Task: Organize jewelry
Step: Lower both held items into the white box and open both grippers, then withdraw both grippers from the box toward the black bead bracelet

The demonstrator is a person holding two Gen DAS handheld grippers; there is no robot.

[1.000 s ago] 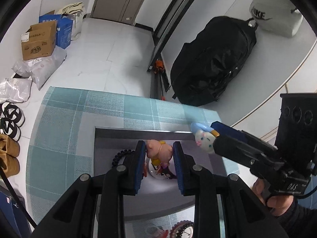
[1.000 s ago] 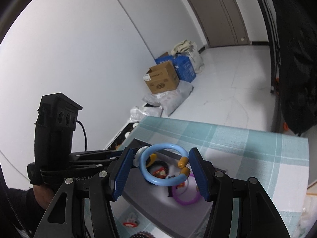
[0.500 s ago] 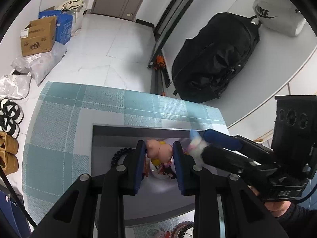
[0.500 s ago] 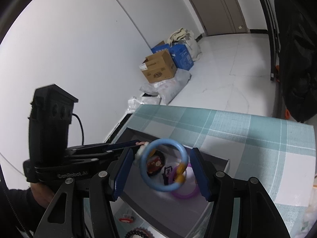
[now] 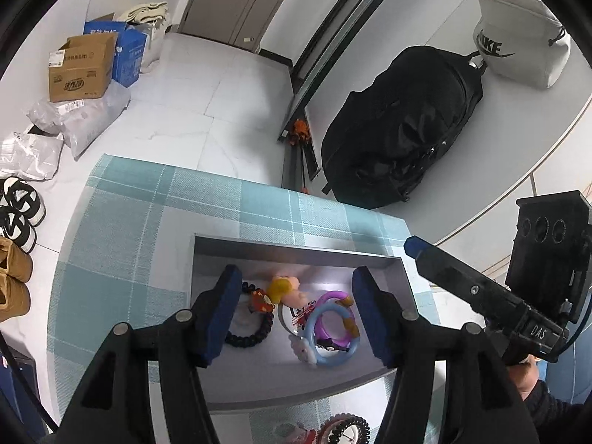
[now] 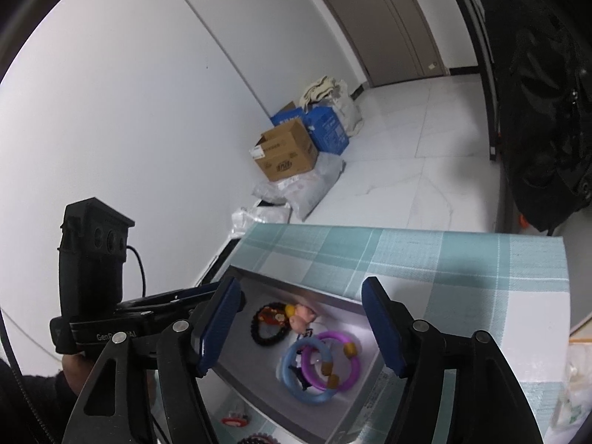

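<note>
I find both grippers, left (image 5: pixel 296 309) and right (image 6: pixel 301 323), with fingers spread wide and holding nothing, poised over the grey tray (image 5: pixel 296 253) on the bench. Below and between my right fingers lie the blue ring (image 6: pixel 292 373) and purple ring (image 6: pixel 353 362), overlapping; the bead bracelet (image 5: pixel 255 336) sits by my left inner finger. I judge the rings light, stiff and slick, best pinched across the band clear of the charms; the bracelet is limp.

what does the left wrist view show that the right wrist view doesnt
Only the left wrist view shows the white Nike bag, the shoes on the floor, and the right gripper from outside.

Only the right wrist view shows the left gripper from outside.

Both show the grey tray holding the blue ring, purple ring and black bead bracelet.
</note>
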